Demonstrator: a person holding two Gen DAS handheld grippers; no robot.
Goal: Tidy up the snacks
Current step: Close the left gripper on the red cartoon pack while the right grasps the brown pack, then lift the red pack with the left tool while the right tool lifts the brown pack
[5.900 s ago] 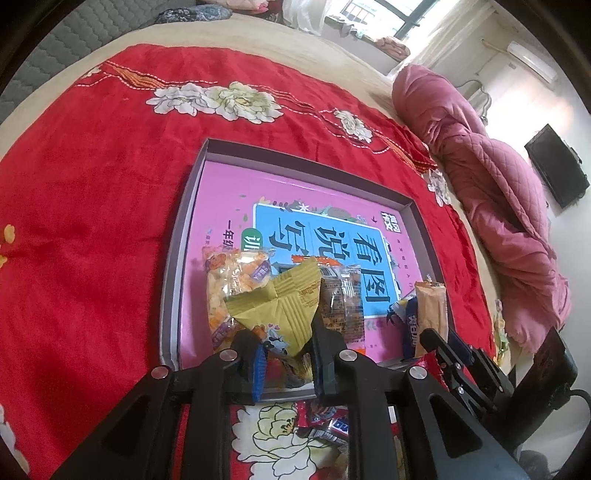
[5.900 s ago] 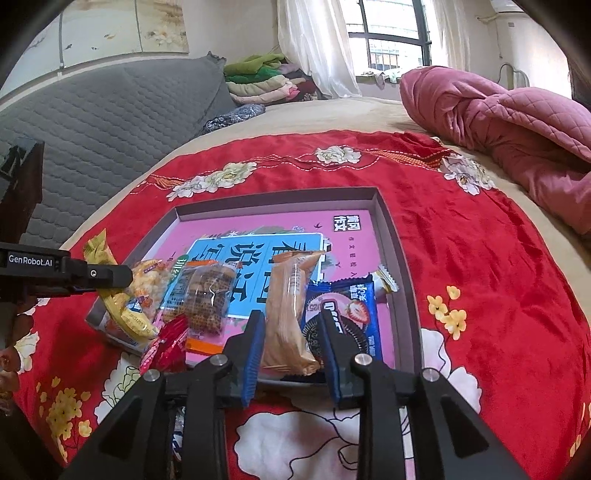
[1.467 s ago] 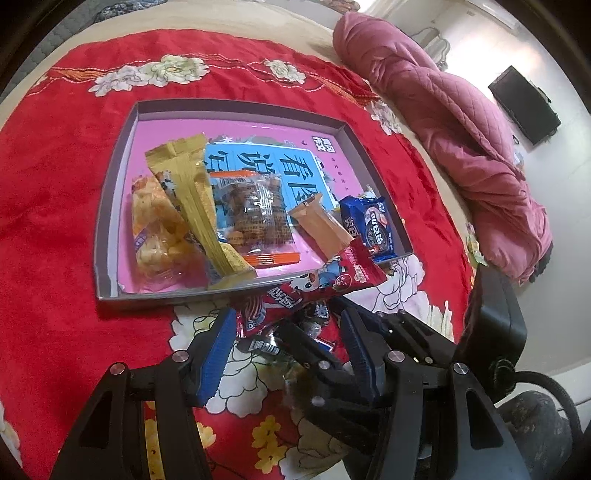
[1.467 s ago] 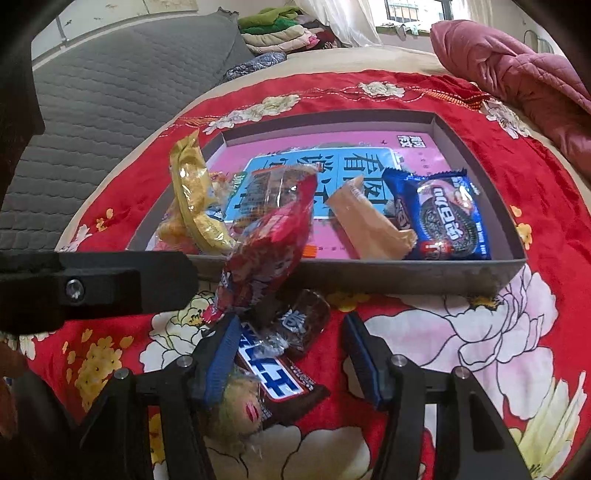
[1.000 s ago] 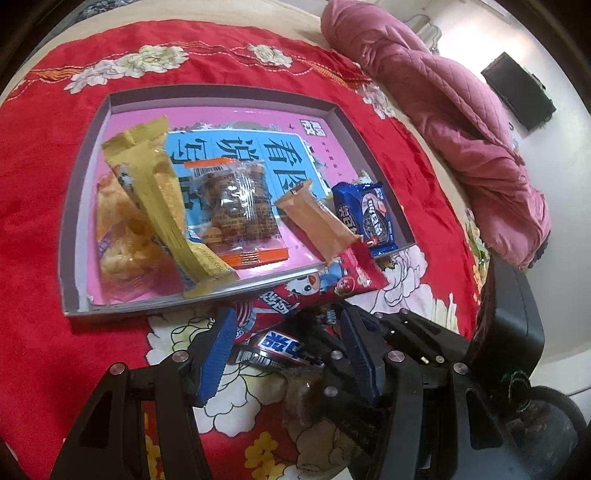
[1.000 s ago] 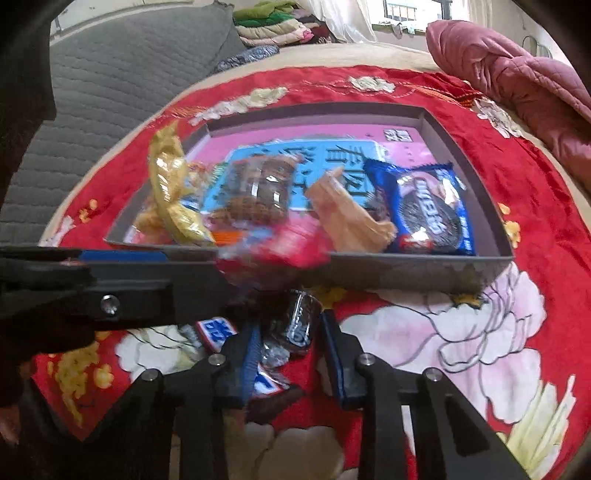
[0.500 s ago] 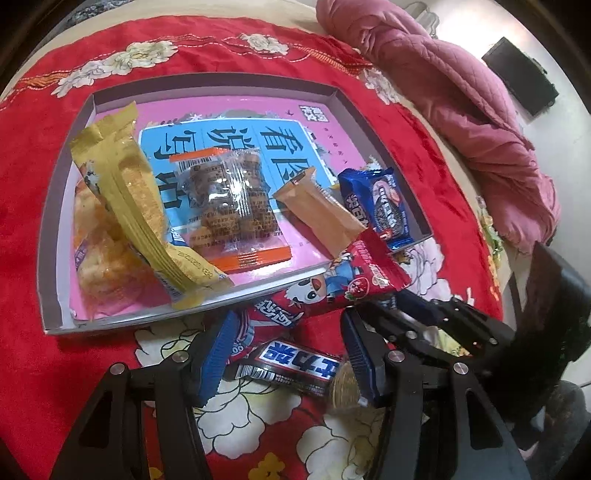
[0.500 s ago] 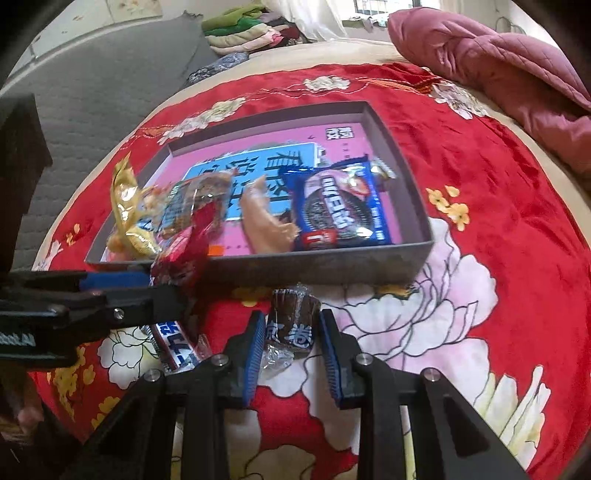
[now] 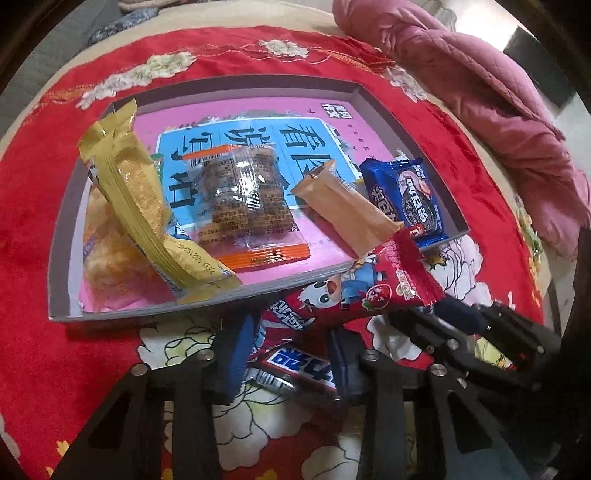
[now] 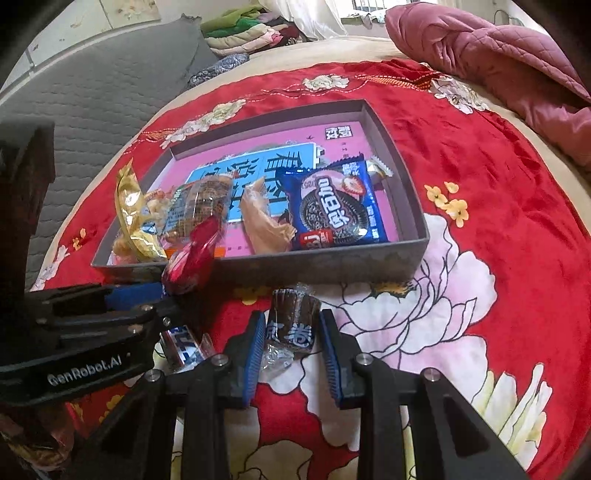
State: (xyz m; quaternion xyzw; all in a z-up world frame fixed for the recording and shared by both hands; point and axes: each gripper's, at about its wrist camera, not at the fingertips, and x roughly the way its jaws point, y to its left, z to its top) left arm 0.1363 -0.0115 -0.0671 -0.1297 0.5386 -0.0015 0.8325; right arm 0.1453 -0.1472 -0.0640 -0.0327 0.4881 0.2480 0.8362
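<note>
A shallow grey cardboard box lid (image 9: pixel 59 236) with a pink printed lining lies on a red floral bedspread (image 10: pixel 498 206), holding a row of snacks: a crinkled yellow foil packet (image 9: pixel 140 206) propped over a pale bag of puffed snacks (image 9: pixel 107 258) that it largely hides, a clear packet of brown biscuits with an orange edge (image 9: pixel 243 199), a plain tan wrapper (image 9: pixel 347 210) and a blue chocolate sandwich-biscuit pack (image 10: pixel 332 210). A small sweet behind the blue pack is too cut off to identify.

In front of the lid, the left gripper (image 9: pixel 284 354) has its blue-padded fingers (image 9: pixel 236 350) closing around a dark chocolate bar with white lettering (image 9: pixel 299 367) lying on the bedspread; the pads do not appear to press on it yet. A red strawberry-printed snack packet (image 9: pixel 354 288) leans over the lid's near wall above the bar (its lower end disappears behind the fingers).

The right gripper (image 10: pixel 291 343) is nearly closed on a dark brown wrapped sweet with a clear twisted end (image 10: pixel 293 321), just outside the lid's front wall; its printing is too blurred to read. A crumpled pink quilt (image 10: pixel 498 59) lies beyond, with folded clothes (image 10: pixel 243 33) cut off at the top edge.
</note>
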